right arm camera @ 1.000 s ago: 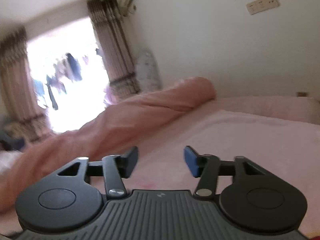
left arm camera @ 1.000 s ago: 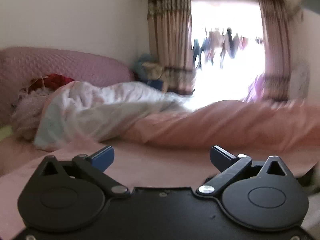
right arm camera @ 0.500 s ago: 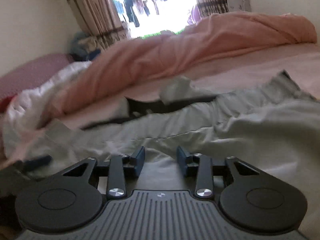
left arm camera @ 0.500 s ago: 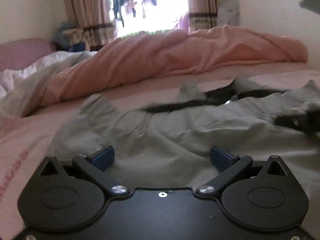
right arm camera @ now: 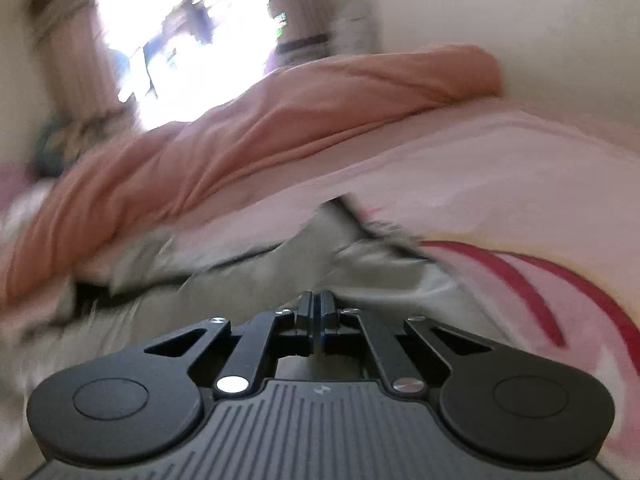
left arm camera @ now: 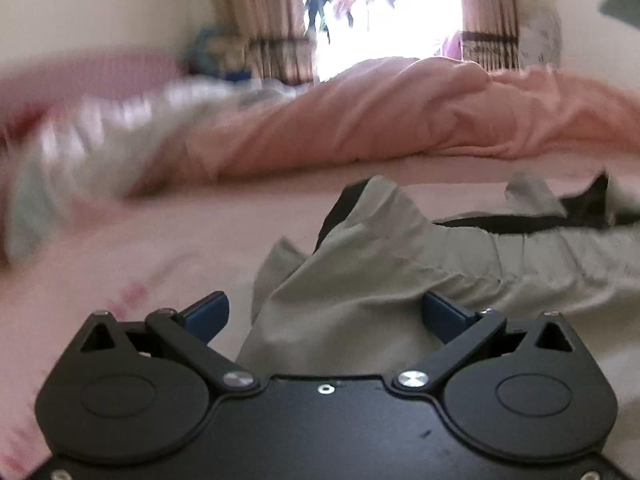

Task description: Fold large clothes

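Garment (left arm camera: 360, 304), grey with black trim, lies crumpled on the pink bed (left arm camera: 160, 248). Left gripper (left arm camera: 325, 316) stands wide open, a raised fold between its blue pads, unpinched. Right gripper (right arm camera: 319, 312) has just closed, jaws together over the cloth; whether fabric is caught I cannot tell. A salmon duvet (left arm camera: 400, 120) is bunched behind, before a curtained window (left arm camera: 380, 12)

Left gripper (left arm camera: 324, 314) is held low and pitched downward, jaws spread wide, blue pads (left arm camera: 208, 314) well apart, nothing pinched between them. Right gripper (right arm camera: 319, 308) is also angled down, jaws brought fully together, pads meeting edge to edge; whether anything is caught between them can't be made out.
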Tool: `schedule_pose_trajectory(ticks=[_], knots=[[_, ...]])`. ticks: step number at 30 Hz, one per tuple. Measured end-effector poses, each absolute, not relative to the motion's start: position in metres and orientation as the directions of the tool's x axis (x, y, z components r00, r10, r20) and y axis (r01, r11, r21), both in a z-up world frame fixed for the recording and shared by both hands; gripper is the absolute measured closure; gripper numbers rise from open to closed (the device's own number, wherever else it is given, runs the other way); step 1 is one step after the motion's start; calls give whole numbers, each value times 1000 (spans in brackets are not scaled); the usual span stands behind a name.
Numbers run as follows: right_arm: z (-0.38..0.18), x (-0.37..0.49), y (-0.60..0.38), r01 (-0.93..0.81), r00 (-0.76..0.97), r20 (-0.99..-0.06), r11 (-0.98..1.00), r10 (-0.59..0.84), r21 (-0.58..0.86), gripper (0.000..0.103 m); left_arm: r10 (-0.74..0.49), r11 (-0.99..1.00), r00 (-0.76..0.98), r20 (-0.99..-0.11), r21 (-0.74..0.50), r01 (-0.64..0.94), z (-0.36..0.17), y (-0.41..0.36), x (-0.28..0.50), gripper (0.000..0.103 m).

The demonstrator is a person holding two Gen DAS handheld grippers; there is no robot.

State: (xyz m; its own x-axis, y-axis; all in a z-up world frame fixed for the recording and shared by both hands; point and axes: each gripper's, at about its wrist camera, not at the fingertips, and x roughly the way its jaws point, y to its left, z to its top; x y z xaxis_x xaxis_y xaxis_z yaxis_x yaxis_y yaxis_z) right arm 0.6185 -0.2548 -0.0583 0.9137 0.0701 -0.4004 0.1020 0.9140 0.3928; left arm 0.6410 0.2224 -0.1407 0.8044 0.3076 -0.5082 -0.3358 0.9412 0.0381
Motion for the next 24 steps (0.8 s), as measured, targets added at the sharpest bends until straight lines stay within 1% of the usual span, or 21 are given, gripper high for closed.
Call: schedule_pose_trajectory(ticks=[2, 6, 9, 12, 14, 15, 16, 17, 18, 19, 20, 21, 22, 23, 24], knots=[[-67, 628, -265, 87, 906, -404, 879, 125, 468, 102, 262, 941, 800, -540, -40, -336, -144, 236, 647, 0], [-72, 636, -266, 71, 898, -412, 874, 153, 480, 102, 217, 940, 785, -580, -92, -328, -151, 244, 657, 0], [-75, 638, -279, 58, 898, -392, 828, 201, 557, 102, 180, 935, 781, -599, -143, -325, -155, 251, 666, 0], [-79, 642, -293, 33, 895, -354, 754, 269, 656, 102, 172, 934, 781, -601, -153, -323, -156, 254, 666, 0], [-80, 637, -298, 32, 886, -354, 722, 299, 691, 100, 181, 936, 782, -597, -139, -323, -156, 252, 667, 0], [-75, 632, -296, 39, 873, -384, 741, 301, 670, 97, 184, 937, 782, -595, -134, -322, -157, 253, 662, 0], [-64, 625, -291, 34, 857, -423, 788, 294, 615, 93, 187, 939, 783, -594, -126, -320, -155, 251, 657, 0], [-53, 615, -280, 7, 844, -456, 844, 283, 537, 78, 184, 939, 781, -597, -128, -319, -154, 252, 657, 0], [-43, 603, -265, -32, 810, -514, 896, 282, 442, 65, 173, 936, 778, -604, -146, -322, -155, 254, 657, 0], [-32, 588, -248, -59, 791, -559, 940, 250, 337, 64, 163, 931, 777, -608, -165, -325, -154, 256, 654, 0], [-24, 571, -235, -62, 800, -566, 965, 200, 254, 62, 159, 928, 778, -608, -177, -327, -154, 257, 652, 0], [-15, 551, -222, -57, 827, -540, 979, 156, 196, 60, 163, 928, 777, -608, -173, -331, -152, 256, 651, 0], [-8, 533, -212, -62, 856, -496, 980, 149, 188, 56, 179, 927, 774, -608, -160, -339, -148, 254, 649, 0], [-3, 522, -205, -78, 870, -464, 975, 169, 209, 46, 207, 929, 776, -595, -129, -347, -143, 249, 646, 0], [0, 514, -195, -95, 874, -445, 967, 195, 236, 39, 245, 933, 784, -571, -80, -351, -135, 241, 643, 0]])
